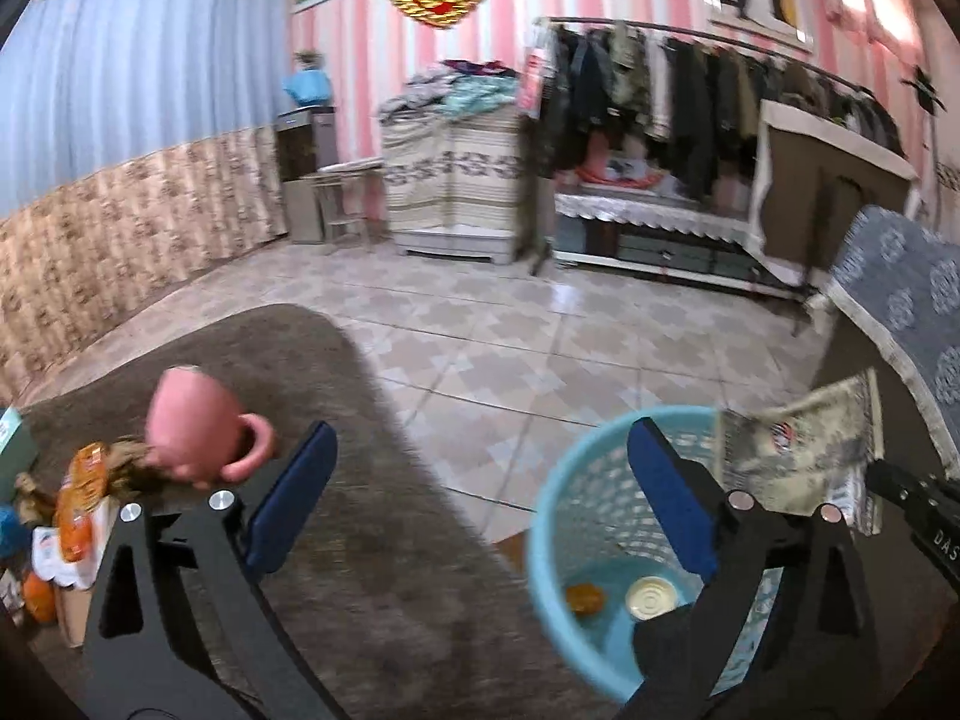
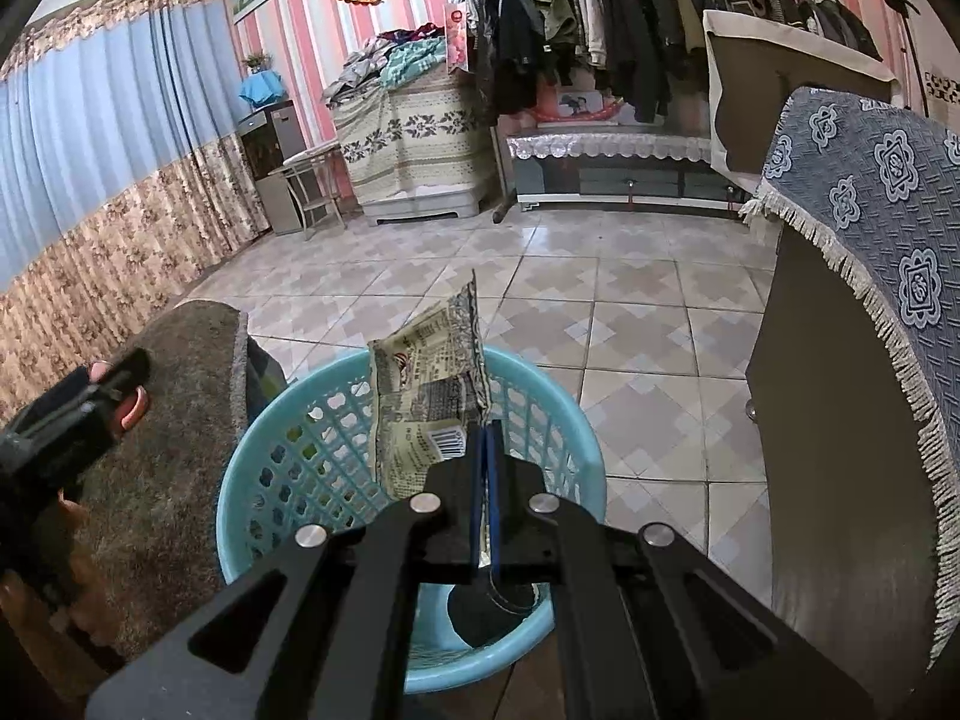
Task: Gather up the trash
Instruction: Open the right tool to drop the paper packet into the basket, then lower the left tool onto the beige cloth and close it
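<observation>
My right gripper [image 2: 485, 438] is shut on a printed snack wrapper [image 2: 429, 384] and holds it over the light blue basket [image 2: 264, 438]. In the left wrist view the wrapper [image 1: 798, 450] hangs above the basket [image 1: 552, 546], which holds a round lid [image 1: 651, 597] and an orange scrap [image 1: 585, 599]. My left gripper [image 1: 480, 474] is open and empty above the brown table edge and the basket rim. An orange snack packet [image 1: 84, 480] lies with other litter at the table's left.
A pink mug [image 1: 198, 426] stands on the brown table cover [image 1: 360, 540], left of my left gripper. A cabinet with a blue patterned cloth [image 2: 870, 210] stands right of the basket. Tiled floor [image 2: 540, 276] stretches ahead to a clothes rack.
</observation>
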Demonstrator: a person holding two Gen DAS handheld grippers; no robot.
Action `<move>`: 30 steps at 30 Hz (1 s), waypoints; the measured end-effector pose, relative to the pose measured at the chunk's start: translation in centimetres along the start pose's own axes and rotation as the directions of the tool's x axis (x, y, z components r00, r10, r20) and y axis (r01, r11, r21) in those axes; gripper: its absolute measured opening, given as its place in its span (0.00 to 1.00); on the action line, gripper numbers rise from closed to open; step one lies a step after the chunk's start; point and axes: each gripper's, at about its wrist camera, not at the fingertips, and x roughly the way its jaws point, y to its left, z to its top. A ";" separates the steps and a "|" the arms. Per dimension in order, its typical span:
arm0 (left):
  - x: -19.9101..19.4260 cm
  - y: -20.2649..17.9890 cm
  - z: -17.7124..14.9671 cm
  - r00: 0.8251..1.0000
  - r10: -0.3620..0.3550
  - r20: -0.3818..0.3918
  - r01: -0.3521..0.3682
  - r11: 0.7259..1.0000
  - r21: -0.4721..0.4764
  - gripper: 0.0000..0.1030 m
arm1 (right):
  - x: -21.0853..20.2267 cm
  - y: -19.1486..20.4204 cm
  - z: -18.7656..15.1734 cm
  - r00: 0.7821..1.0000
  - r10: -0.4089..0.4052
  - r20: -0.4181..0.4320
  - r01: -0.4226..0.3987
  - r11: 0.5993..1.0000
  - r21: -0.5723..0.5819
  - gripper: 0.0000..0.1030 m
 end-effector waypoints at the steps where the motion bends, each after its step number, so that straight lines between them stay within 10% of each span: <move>1: -0.2 0.7 0.0 1.000 0.006 0.001 -0.006 1.000 -0.013 0.93 | 0.1 0.1 0.0 1.000 0.003 -0.004 -0.003 1.000 -0.004 0.02; 7: -2.1 4.4 -0.6 0.996 0.091 0.001 -0.091 0.993 -0.069 0.95 | 1.4 1.2 -0.1 0.999 -0.006 -0.040 0.005 1.000 -0.026 0.06; 11: -4.1 6.4 -0.6 0.992 0.125 0.021 -0.123 0.989 -0.076 0.95 | 1.4 2.0 0.0 0.999 -0.035 -0.022 0.034 0.998 -0.048 0.73; 30: -13.9 20.9 -4.4 0.928 0.373 0.003 -0.366 0.912 -0.185 0.95 | -2.2 15.0 -1.5 0.991 0.099 0.086 -0.071 0.958 -0.277 0.86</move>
